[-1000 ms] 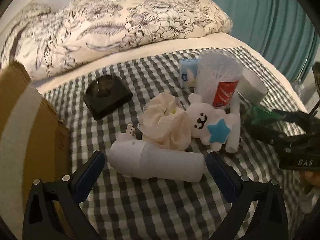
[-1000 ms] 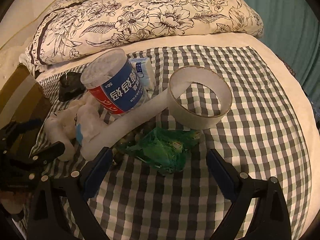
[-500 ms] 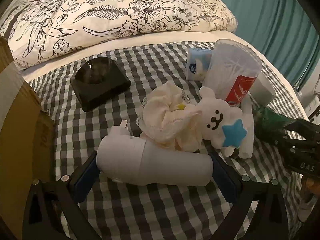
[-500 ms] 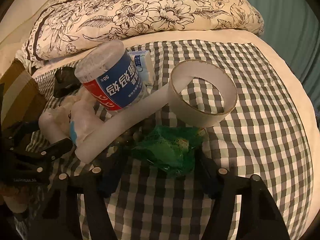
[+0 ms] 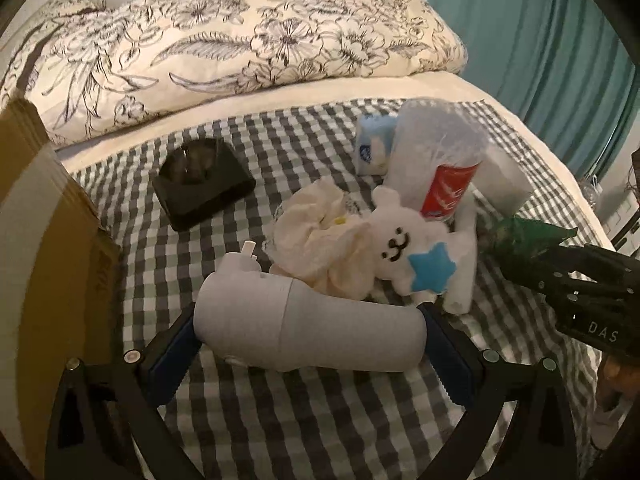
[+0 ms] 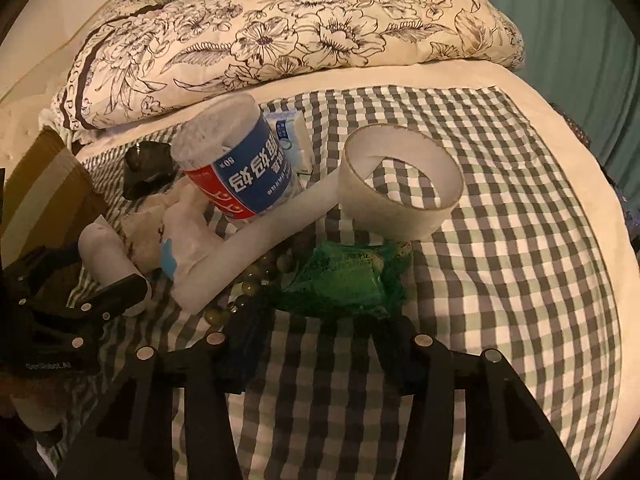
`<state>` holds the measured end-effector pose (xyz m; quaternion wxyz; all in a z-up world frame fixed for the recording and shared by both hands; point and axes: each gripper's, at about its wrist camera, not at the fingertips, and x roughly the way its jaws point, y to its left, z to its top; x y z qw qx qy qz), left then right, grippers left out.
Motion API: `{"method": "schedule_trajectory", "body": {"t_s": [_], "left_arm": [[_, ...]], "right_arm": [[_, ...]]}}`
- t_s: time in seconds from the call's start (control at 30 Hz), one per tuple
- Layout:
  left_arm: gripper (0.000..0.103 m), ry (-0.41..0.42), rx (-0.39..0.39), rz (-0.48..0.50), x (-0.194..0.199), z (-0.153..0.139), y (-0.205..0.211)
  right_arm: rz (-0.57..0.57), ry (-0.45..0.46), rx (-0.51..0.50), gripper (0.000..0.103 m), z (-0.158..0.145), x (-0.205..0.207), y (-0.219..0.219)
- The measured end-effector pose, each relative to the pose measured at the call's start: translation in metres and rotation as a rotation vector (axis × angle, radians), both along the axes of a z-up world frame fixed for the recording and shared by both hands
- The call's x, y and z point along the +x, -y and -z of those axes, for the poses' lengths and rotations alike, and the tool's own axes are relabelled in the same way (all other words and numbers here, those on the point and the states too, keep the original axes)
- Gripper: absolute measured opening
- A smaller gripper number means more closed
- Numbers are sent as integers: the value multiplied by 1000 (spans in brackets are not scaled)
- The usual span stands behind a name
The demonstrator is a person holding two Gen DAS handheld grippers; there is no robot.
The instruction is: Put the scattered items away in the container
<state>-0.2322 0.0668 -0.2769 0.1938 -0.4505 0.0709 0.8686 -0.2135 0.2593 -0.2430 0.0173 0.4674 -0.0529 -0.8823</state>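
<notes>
The right gripper (image 6: 316, 320) has just been closing, its jaws now narrow around the green mesh packet (image 6: 344, 280) on the checked cloth (image 6: 500, 248). The left gripper (image 5: 308, 340) brackets the white bottle (image 5: 308, 332) lengthwise, beside the cardboard box (image 5: 44, 240).

Dim warm light; floral duvet (image 5: 240, 36) on bed, teal curtain (image 5: 560, 40) behind

free: we see bare checked cloth (image 6: 520, 280) right of the tape roll (image 6: 400, 188) | blocked: cardboard box (image 5: 44, 280) walls the left | crowded: cotton-swab jar (image 6: 236, 160), plush toy (image 5: 404, 248), green bag (image 6: 344, 280) touching mid-cloth
</notes>
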Motion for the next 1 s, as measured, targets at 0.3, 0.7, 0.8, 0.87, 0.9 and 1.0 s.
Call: {"method": "schedule_trajectory", "body": {"t_s": [0.3, 0.7, 0.8, 0.87, 0.9, 1.0], "left_arm": [[103, -69, 11, -15, 27, -48, 1], [103, -190, 37, -34, 88, -128, 11], [103, -217, 50, -45, 102, -146, 15], [103, -241, 59, -50, 113, -160, 19], [103, -249, 62, -51, 117, -165, 20], [103, -276, 70, -56, 133, -181, 25]], "right_arm": [[25, -68, 2, 47, -44, 29, -6], [31, -191, 10, 47, -117, 91, 4], [27, -219, 17, 47, -134, 106, 8], [22, -240, 23, 47, -146, 116, 12], [20, -251, 26, 47, -152, 121, 13], [15, -281, 33, 47, -168, 136, 19]]}}
